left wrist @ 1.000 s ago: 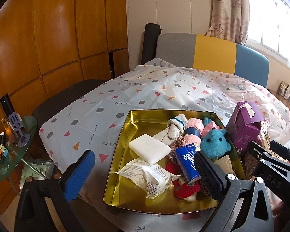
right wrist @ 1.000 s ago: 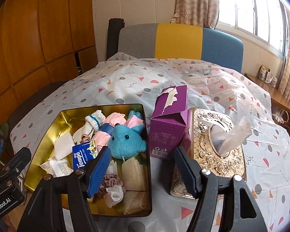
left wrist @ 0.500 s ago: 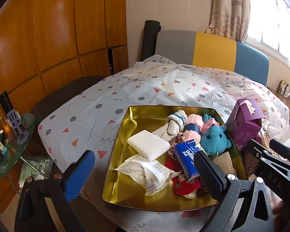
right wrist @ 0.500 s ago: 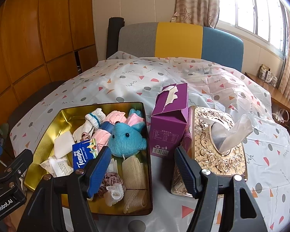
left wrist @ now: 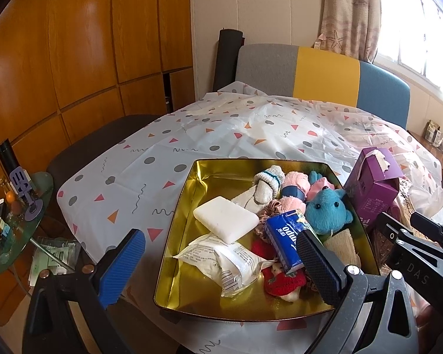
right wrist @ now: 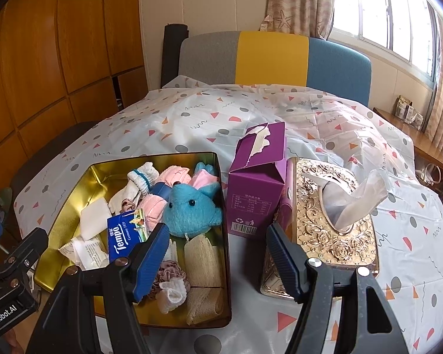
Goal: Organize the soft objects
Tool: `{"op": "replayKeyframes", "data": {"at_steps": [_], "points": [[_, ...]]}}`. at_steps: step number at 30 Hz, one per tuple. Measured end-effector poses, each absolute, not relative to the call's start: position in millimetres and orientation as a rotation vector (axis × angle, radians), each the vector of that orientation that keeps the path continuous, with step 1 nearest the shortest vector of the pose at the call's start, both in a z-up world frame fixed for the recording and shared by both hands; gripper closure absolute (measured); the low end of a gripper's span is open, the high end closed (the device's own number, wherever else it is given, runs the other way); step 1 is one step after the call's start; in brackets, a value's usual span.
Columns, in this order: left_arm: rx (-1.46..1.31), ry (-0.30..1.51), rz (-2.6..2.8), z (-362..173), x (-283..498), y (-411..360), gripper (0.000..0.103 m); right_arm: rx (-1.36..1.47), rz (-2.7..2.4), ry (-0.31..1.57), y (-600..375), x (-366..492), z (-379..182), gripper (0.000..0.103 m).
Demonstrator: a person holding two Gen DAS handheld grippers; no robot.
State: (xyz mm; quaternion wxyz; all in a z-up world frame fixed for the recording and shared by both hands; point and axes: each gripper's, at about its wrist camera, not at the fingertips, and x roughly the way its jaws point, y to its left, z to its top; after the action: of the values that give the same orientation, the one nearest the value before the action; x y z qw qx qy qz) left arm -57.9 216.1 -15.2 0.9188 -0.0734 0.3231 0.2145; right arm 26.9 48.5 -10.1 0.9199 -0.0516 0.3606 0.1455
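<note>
While both views creep slightly nearer than a second earlier, nothing shifts: lower centre, gold rectangular metal tin (right wrist: pixel 73 200) holds blue plush toy (right wrist: pixel 192 211) and socks; left gripper (left wrist: pixel 218 261) and right gripper (right wrist: pixel 218 250) gape empty.

My left tongs (left wrist: pixel 221 262) stand wide apart, nothing between them. The left finger with its blue ribbed pad (left wrist: pixel 121 268) sits low at the near left of the left wrist view, and the right finger shows its dark textured face (left wrist: pixel 319 265) angled inward. My right tongs (right wrist: pixel 218 261) are spread too, both blue pads facing each other across an empty gap, the black arms fanning out below them. In the left wrist view the right tongs' black body pokes in at the lower right; in the right wrist view the left tongs' frame sits at the lower left edge. Both point forward, tilted slightly down.
</note>
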Motion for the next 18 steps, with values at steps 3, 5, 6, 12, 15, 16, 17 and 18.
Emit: {"op": "replayKeyframes", "data": {"at_steps": [3, 5, 6, 12, 15, 16, 17, 18], "points": [[-0.153, 0.667, 0.439, -15.2, -57.5, 216.0, 0.000, -0.103, 0.298, 0.742, 47.9, 26.9, -10.2, 0.034], [-0.152, 0.669, 0.437, -15.2, -57.0, 215.8, 0.000, -0.103, 0.299, 0.741, 47.5, 26.6, -9.9, 0.034], [-0.150, 0.670, 0.436, -15.3, -56.9, 215.9, 0.000, -0.101, 0.299, 0.741, 47.6, 27.2, -9.9, 0.034], [-0.151, 0.675, 0.434, -16.1, -55.9, 214.8, 0.000, -0.100, 0.298, 0.745, 47.0, 28.4, -10.9, 0.034], [-0.153, 0.678, 0.432, -16.7, -55.2, 214.8, 0.000, -0.100, 0.299, 0.748, 47.1, 28.8, -11.3, 0.034], [-0.152, 0.679, 0.432, -16.9, -54.9, 214.7, 0.000, -0.099, 0.300, 0.748, 47.1, 28.8, -11.3, 0.034], [-0.152, 0.680, 0.433, -17.1, -54.8, 214.6, 0.000, -0.099, 0.301, 0.749, 47.1, 28.9, -11.5, 0.034], [-0.152, 0.681, 0.431, -17.2, -54.4, 214.6, 0.000, -0.100, 0.301, 0.749, 47.5, 28.8, -12.0, 0.034]]}}
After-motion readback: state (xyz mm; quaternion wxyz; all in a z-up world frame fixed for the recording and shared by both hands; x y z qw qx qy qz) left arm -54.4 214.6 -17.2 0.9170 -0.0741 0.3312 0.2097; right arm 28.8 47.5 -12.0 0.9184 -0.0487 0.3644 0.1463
